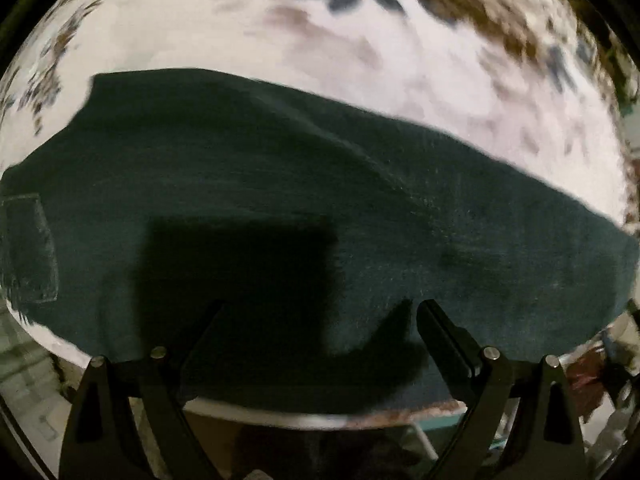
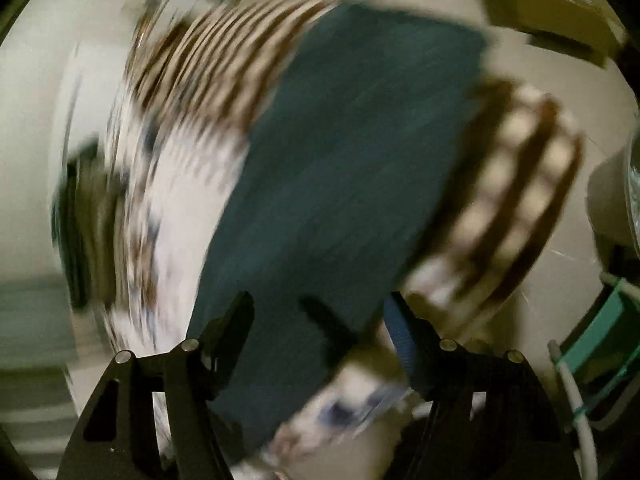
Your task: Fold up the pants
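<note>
Dark green pants [image 1: 280, 184] lie spread across a white floral bedsheet [image 1: 360, 52], with a back pocket at the far left edge of the left wrist view. My left gripper [image 1: 320, 304] is open just above the near edge of the pants and holds nothing. In the blurred right wrist view the same pants [image 2: 352, 152] run away as a long folded strip. My right gripper [image 2: 320, 300] is open over the near end of that strip and holds nothing.
The sheet's brown and white patterned border [image 2: 512, 200] hangs over the bed edge to the right of the pants. A teal object [image 2: 600, 340] and a white cable [image 2: 576, 400] sit at the right, beyond the bed edge. Pale floor surrounds the bed.
</note>
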Available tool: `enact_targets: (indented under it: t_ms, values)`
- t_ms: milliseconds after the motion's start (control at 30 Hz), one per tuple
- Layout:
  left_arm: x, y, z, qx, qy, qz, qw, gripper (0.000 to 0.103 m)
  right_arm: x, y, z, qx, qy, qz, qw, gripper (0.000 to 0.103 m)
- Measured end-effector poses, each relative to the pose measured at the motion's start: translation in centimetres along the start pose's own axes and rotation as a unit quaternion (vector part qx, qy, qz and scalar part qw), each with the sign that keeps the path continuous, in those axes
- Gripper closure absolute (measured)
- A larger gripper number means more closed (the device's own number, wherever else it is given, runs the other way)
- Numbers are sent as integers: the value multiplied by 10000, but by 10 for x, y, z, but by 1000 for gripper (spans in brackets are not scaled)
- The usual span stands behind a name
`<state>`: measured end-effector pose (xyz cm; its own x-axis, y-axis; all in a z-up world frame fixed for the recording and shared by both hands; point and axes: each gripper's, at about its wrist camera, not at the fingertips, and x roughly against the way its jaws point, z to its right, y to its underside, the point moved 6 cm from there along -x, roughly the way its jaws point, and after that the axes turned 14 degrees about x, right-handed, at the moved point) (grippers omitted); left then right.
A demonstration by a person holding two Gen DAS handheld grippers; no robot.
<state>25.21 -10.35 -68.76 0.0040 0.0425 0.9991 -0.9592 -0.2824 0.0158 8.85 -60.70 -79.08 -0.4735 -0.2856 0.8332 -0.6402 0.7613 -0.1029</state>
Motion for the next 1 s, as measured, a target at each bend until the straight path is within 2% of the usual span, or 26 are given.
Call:
enact_targets:
  t_ms: [67,100,200,267,333,433,533,700,733,767,800,900,1000]
  values:
    - [-14,-2,5,63,-45,-67,9999,5,0,-19,37,-288,-214,310,9989,33]
    - [-17,-3,5,104,-26,-4,9999,0,-3,-27,51,-453,-529,433,9966,33]
    - [-19,-1,10,177,-65,103,9998,0,0,-37,55,-511,-1084,783,9897,34]
    - [-22,1,16,206,-77,157,9996,0,9,-46,54,-407,-1186,1012,9869,37]
    - [-20,7,19,257,-60,234,9994,0,15,-58,61,-567,-1443,1129,9814,37]
    - [-23,19,18,313,-64,271,9991,0,17,-76,72,-898,-1791,1377,9700,47]
    - [-30,22,9,355,-79,219,9991,0,25,-98,70,-777,-2150,1593,9604,50]
    - [-32,23,14,426,-75,340,9985,0,5,-118,65,-424,-2277,1247,9648,49]
    - [-30,23,14,426,-70,375,9984,0,0,-120,63,-403,-2267,1196,9658,53]
    - [-31,25,15,436,-67,401,9982,0,-2,-121,63,-397,-2111,1210,9691,78]
    - [-31,29,16,445,-67,416,9981,0,-6,-118,58,-378,-1890,1199,9739,94]
    - [-23,39,19,464,-30,457,9979,0,10,-117,47,-327,-1718,1341,9754,94]
    - [-8,39,8,600,158,482,9969,0,39,-107,10,-151,-1756,1461,9734,94]
